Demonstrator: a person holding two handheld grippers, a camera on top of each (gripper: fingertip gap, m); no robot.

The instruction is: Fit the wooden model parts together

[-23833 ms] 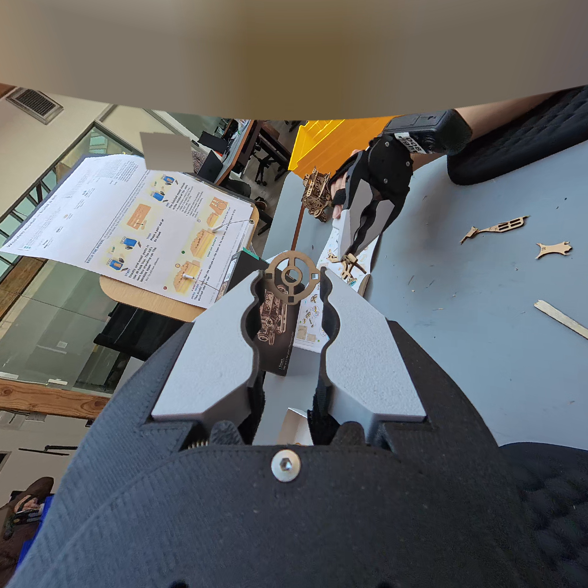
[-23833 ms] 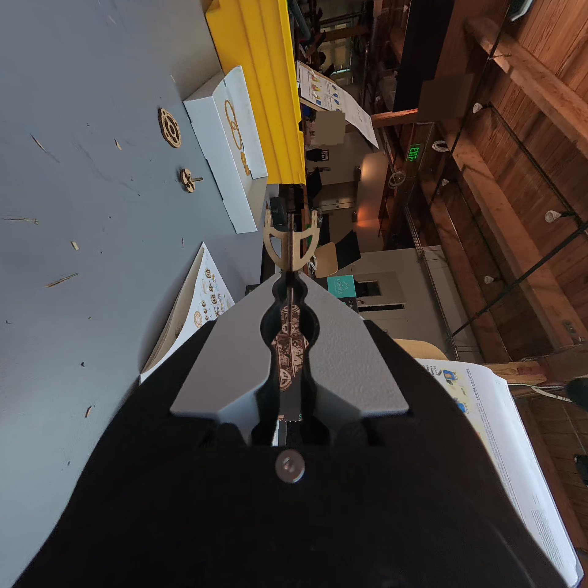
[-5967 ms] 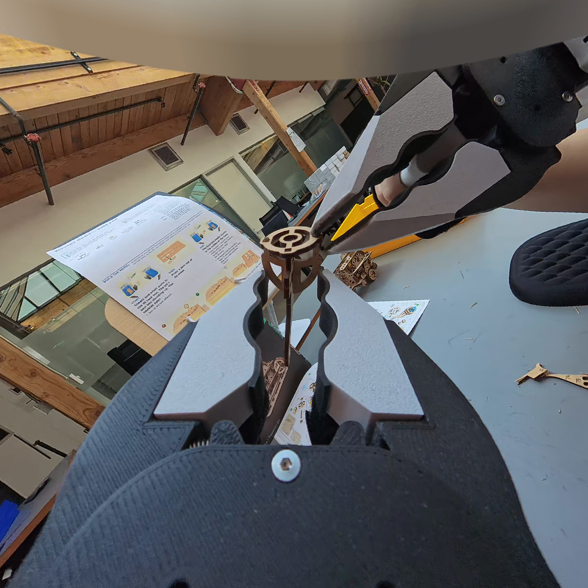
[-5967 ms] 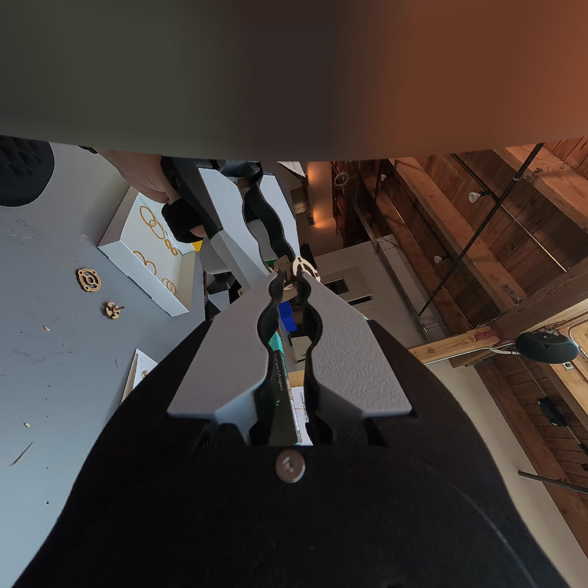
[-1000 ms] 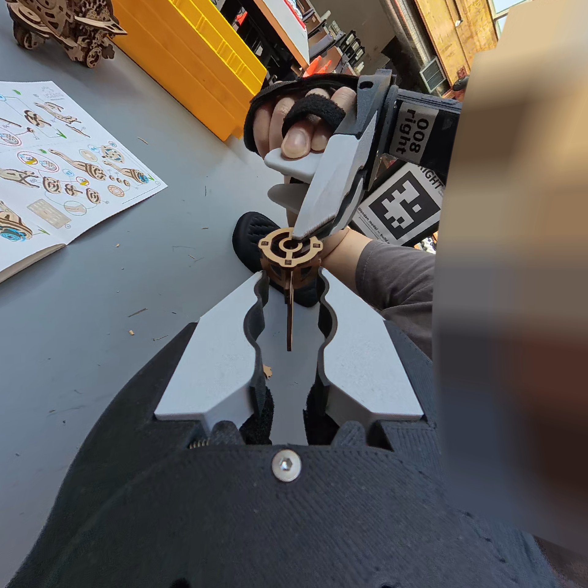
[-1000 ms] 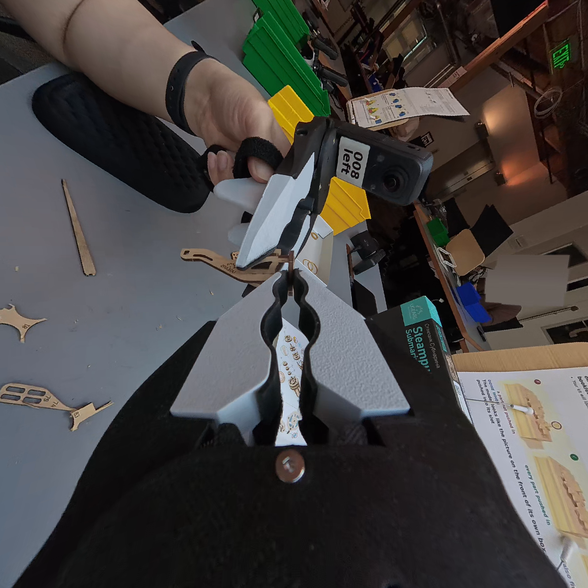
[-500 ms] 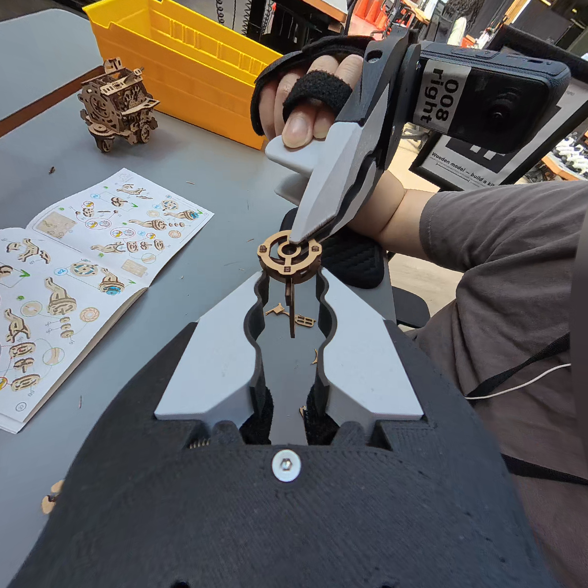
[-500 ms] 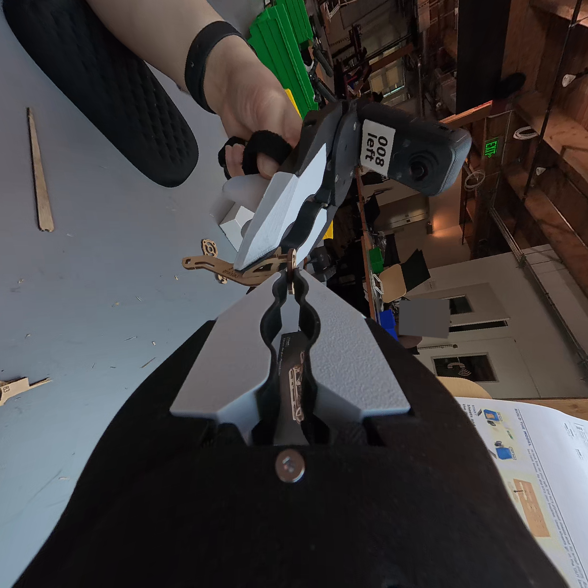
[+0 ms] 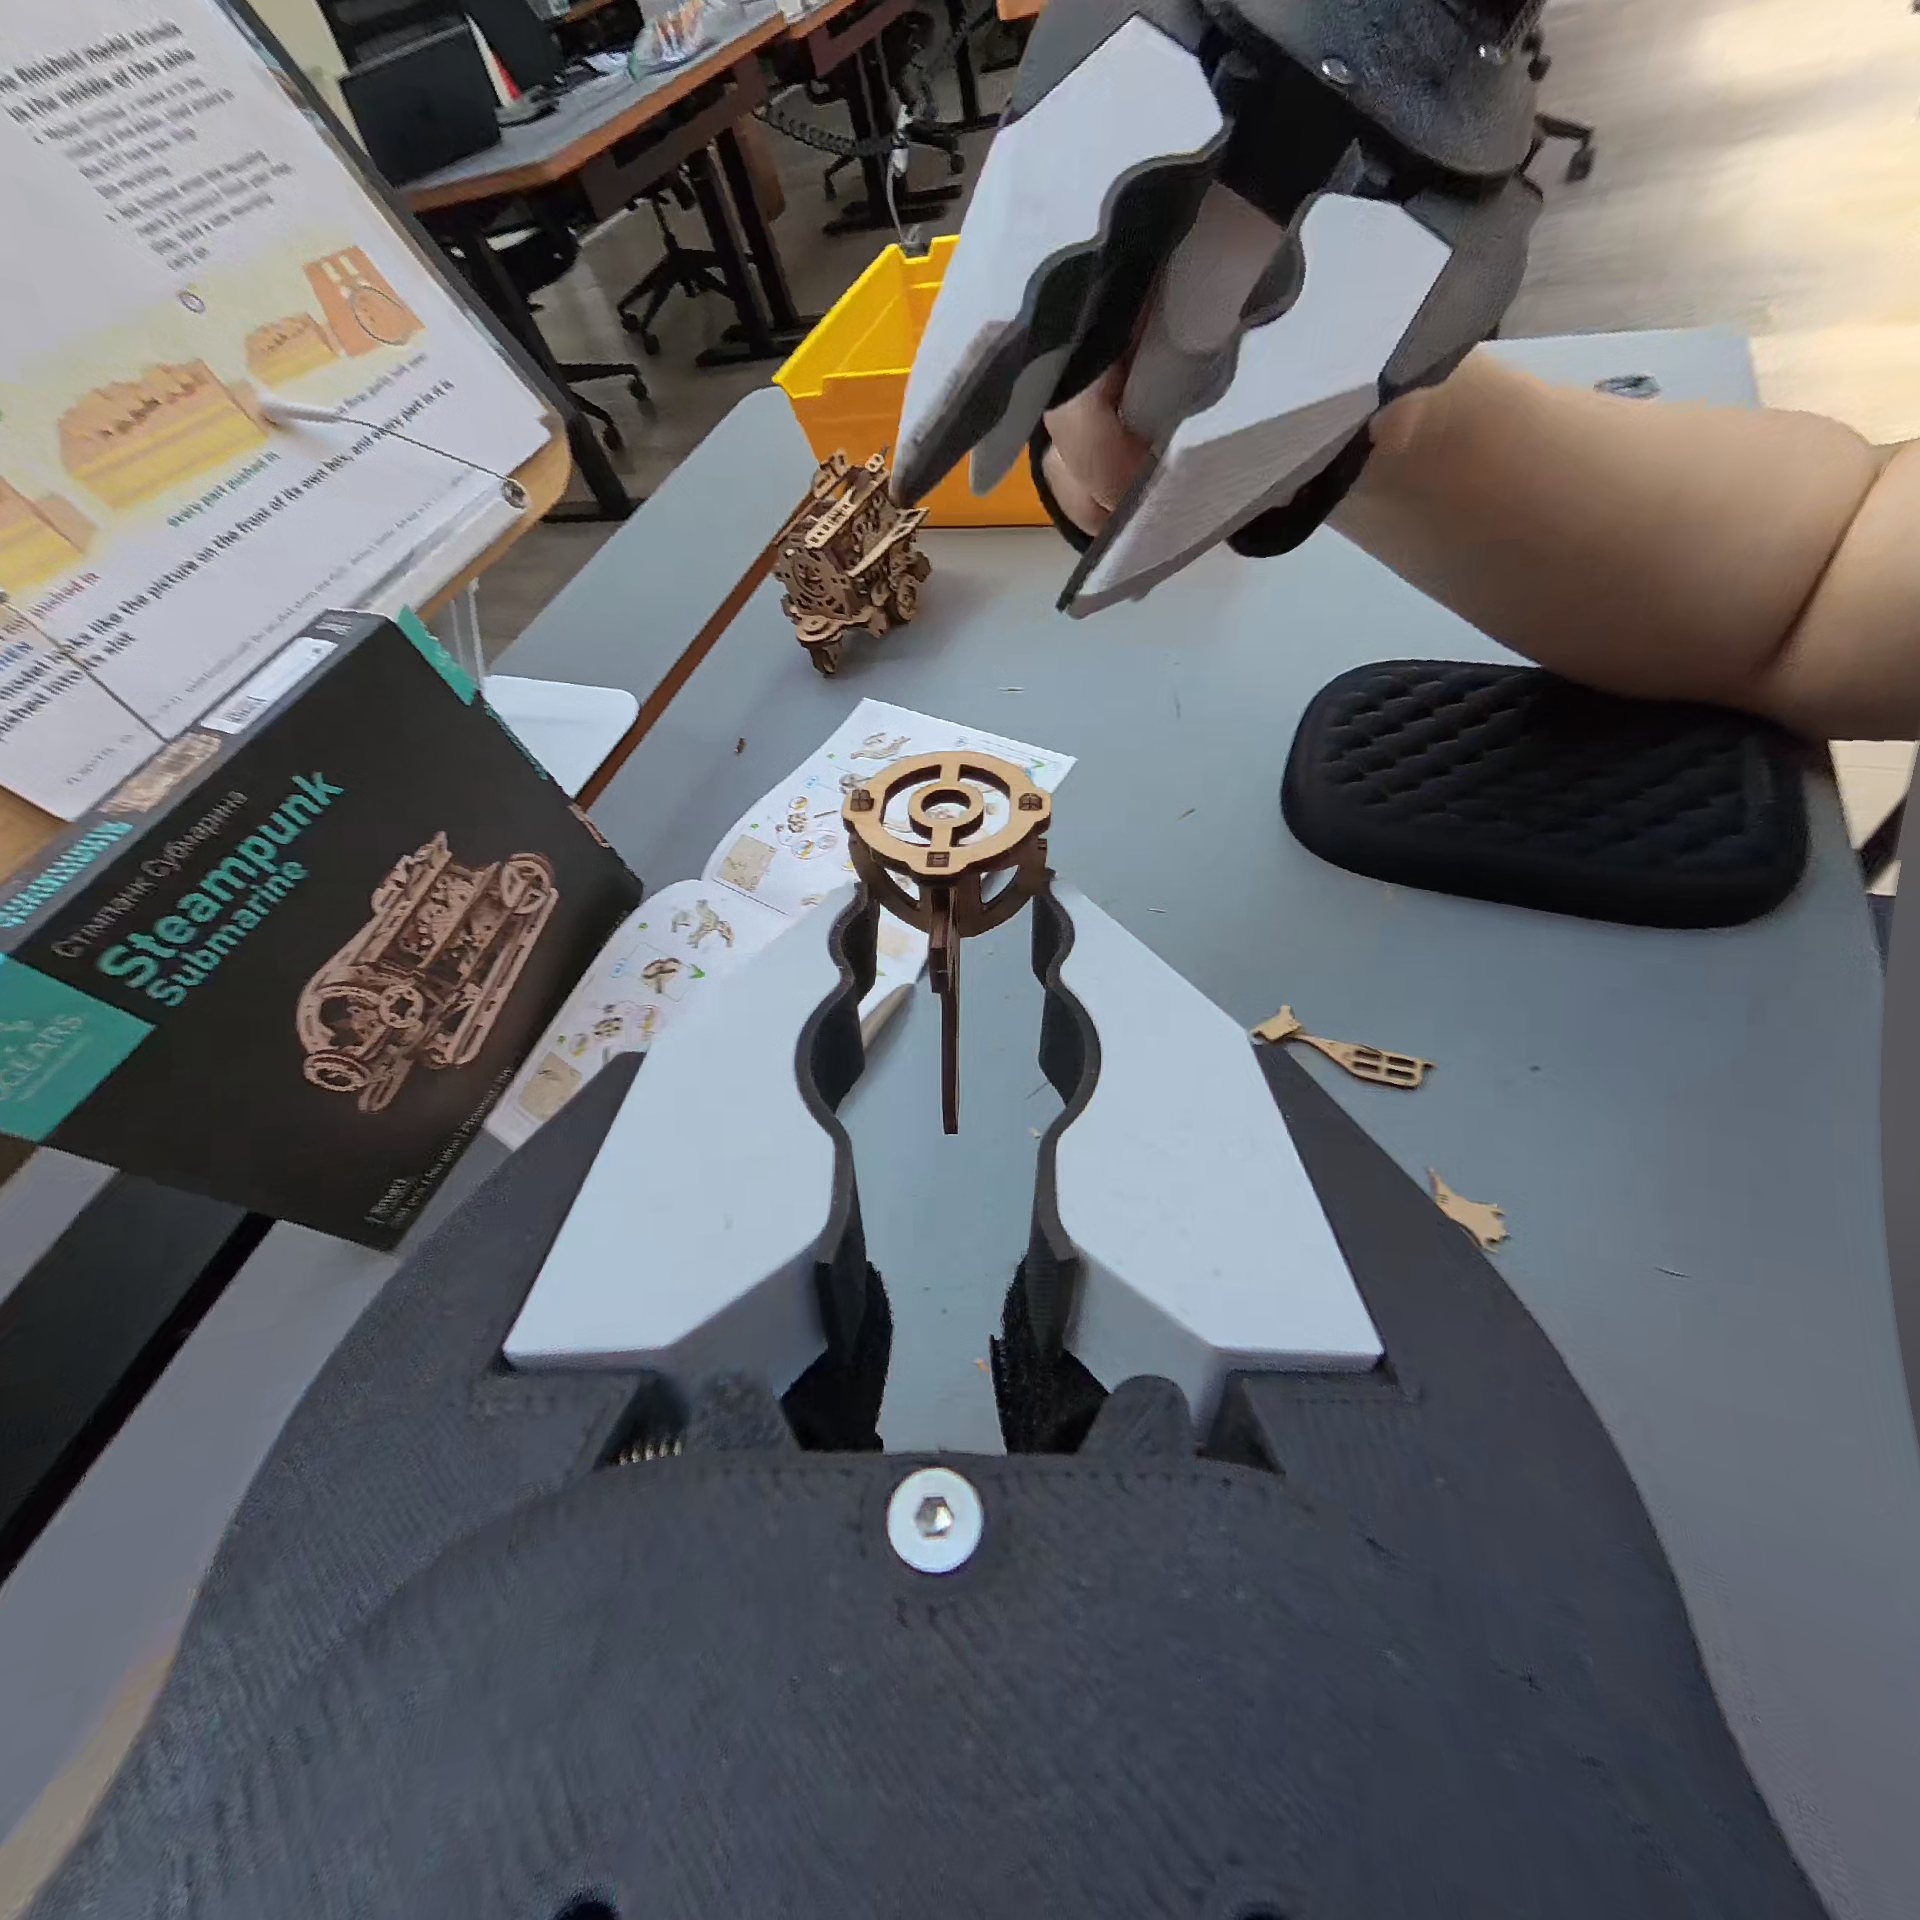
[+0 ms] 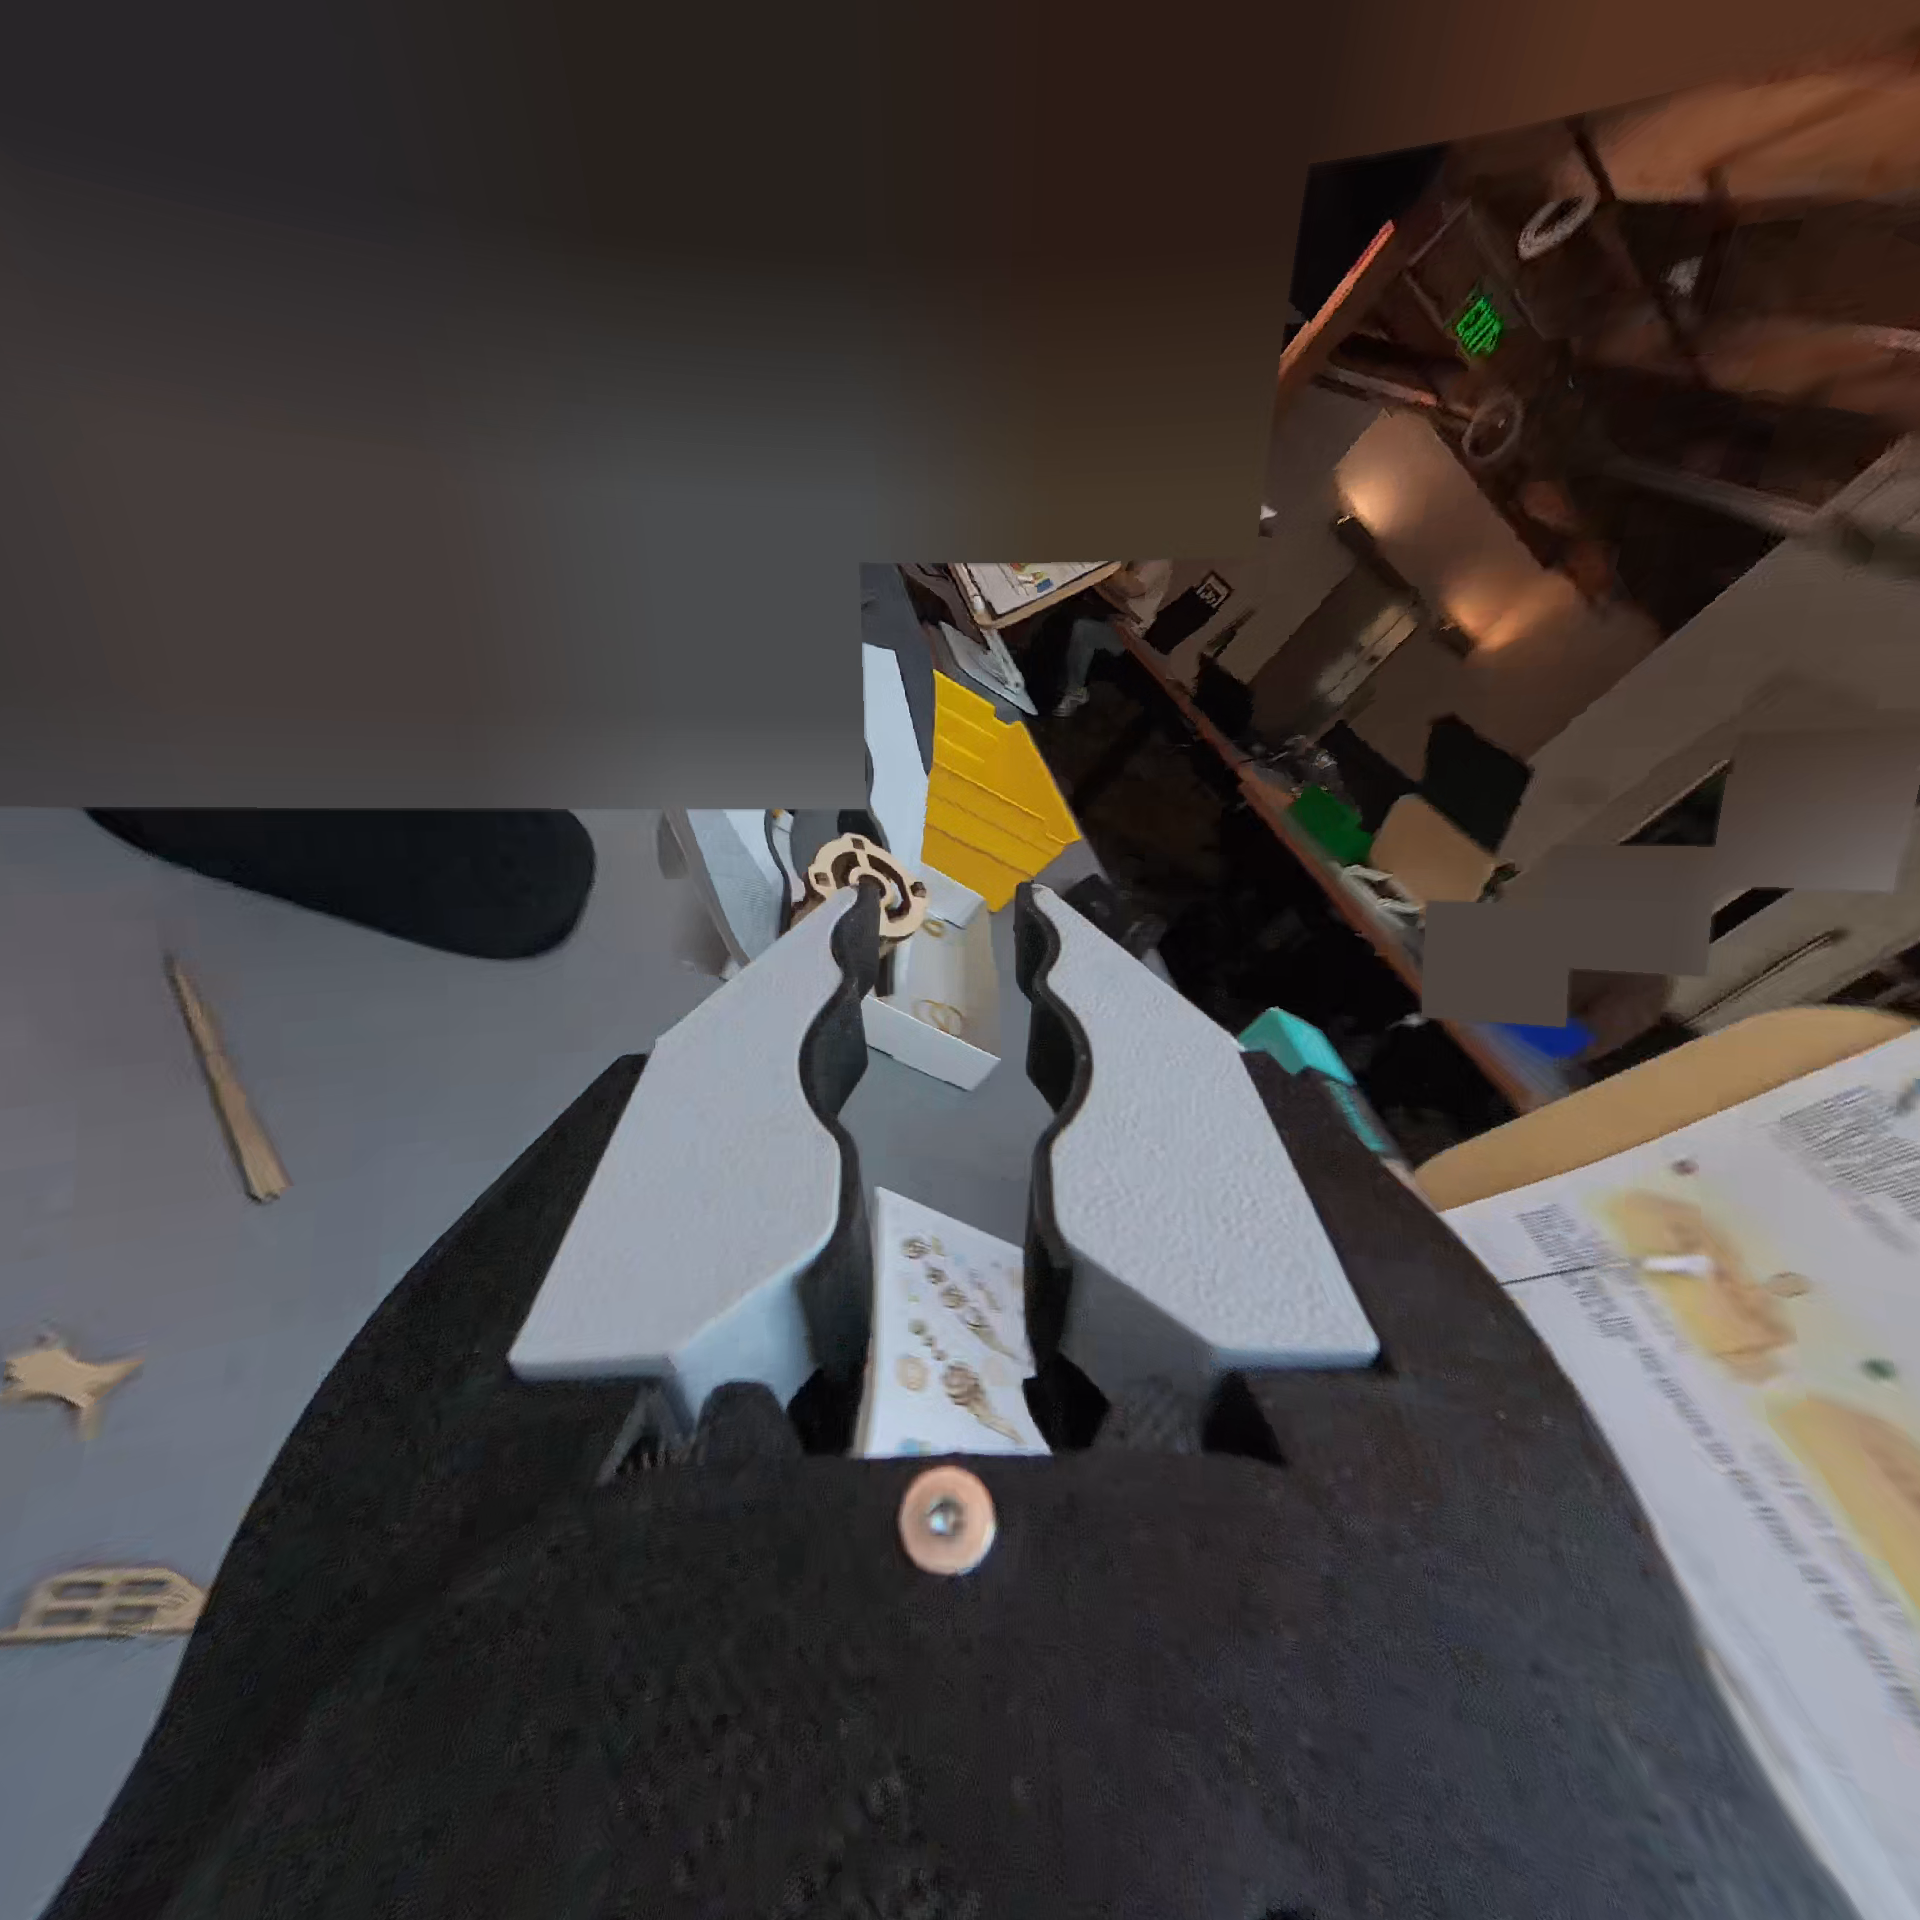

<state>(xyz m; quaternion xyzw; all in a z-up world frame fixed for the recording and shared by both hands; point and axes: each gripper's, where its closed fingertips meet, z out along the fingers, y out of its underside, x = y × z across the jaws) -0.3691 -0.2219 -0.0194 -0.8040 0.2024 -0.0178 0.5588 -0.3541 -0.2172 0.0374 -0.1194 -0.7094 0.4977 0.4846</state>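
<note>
My left gripper [image 9: 945,906] is shut on a wooden assembly [image 9: 943,821]: a ring disc on top of a forked bracket, with a thin stem hanging down between the fingers. It is held above the grey table [image 9: 1558,1195]. My right gripper [image 10: 940,899] is open and empty. In the left wrist view the right gripper [image 9: 987,545] hangs above and behind the assembly, clear of it. In the right wrist view the assembly's ring [image 10: 868,883] shows just past my left fingertip.
A finished wooden model [image 9: 847,566] and a yellow bin [image 9: 883,353] stand at the back. A black box [image 9: 291,935] is at left, a booklet [image 9: 748,904] under the assembly, a black pad [image 9: 1538,790] at right. Loose wooden parts [image 9: 1345,1049] and a stick [image 10: 223,1081] lie about. The grippers' ends are close to 6 cm from one another.
My right gripper was shut with its tips on the ring; it has opened and drawn back and up. My left gripper still holds the assembly and has turned toward the table's far end.
</note>
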